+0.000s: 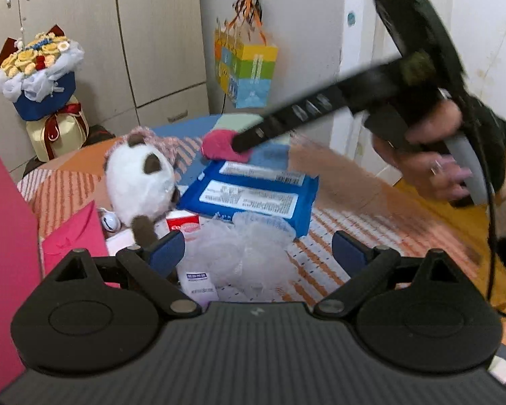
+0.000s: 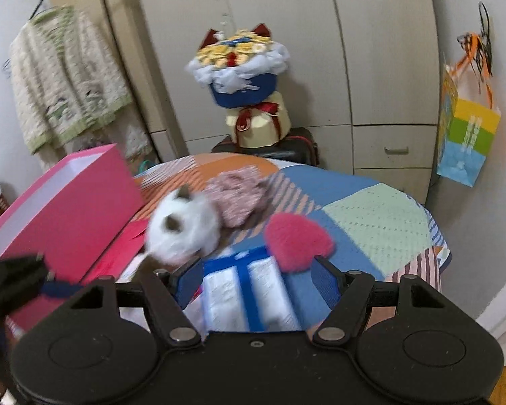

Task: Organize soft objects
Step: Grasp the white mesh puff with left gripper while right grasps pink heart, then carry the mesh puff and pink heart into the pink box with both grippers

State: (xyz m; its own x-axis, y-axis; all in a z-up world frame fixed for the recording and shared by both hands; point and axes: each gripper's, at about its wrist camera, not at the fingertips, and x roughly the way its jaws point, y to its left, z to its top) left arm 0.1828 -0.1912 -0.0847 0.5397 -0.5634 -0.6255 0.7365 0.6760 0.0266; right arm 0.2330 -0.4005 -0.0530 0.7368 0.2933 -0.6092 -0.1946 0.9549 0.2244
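A white plush cat in a pink knitted garment lies on the patchwork table cover; it also shows in the right wrist view. A pink plush heart lies past a blue wipes pack. A white mesh bath pouf lies between the fingers of my left gripper, which is open. My right gripper is open above the wipes pack, its tip next to the heart.
A pink open box stands at the left, also in the left wrist view. A small red-and-white box and a bell lie by the cat. A bouquet, cupboards and a hanging gift bag stand behind.
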